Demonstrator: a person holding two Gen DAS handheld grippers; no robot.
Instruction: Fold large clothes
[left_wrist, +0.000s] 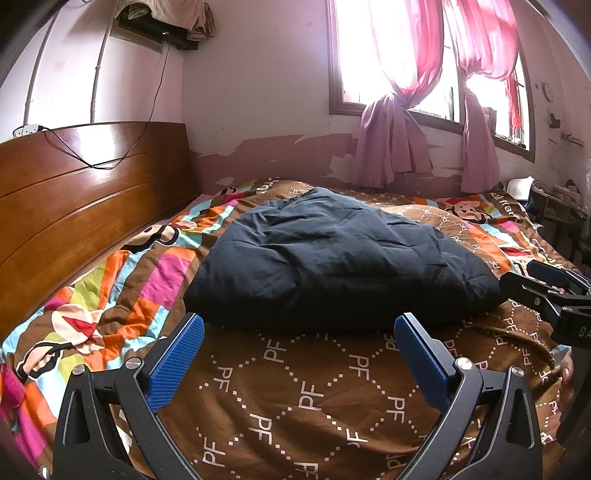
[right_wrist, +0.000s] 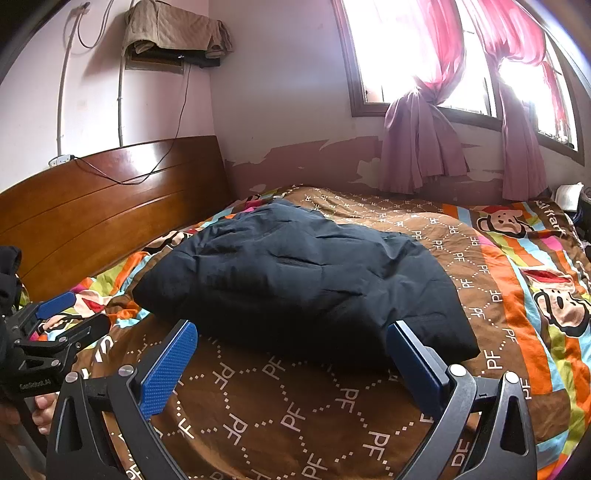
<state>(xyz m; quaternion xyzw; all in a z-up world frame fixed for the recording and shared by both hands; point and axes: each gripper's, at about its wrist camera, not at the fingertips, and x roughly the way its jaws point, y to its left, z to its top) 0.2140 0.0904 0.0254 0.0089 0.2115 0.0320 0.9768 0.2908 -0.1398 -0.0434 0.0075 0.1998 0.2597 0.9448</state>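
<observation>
A dark navy puffy jacket (left_wrist: 332, 258) lies folded into a thick bundle in the middle of the bed; it also shows in the right wrist view (right_wrist: 295, 284). My left gripper (left_wrist: 299, 332) is open and empty, hovering just short of the bundle's near edge. My right gripper (right_wrist: 291, 339) is open and empty too, its jaws spread on either side of the bundle's near right corner without touching it. The right gripper shows at the right edge of the left wrist view (left_wrist: 546, 291), and the left gripper at the left edge of the right wrist view (right_wrist: 66, 317).
The bed has a brown "PF" quilt (left_wrist: 295, 398) with bright cartoon stripes. A wooden headboard (left_wrist: 85, 199) stands at the left. Pink curtains (left_wrist: 399, 147) hang at the window behind the bed. Cluttered furniture (left_wrist: 554, 206) stands at the far right.
</observation>
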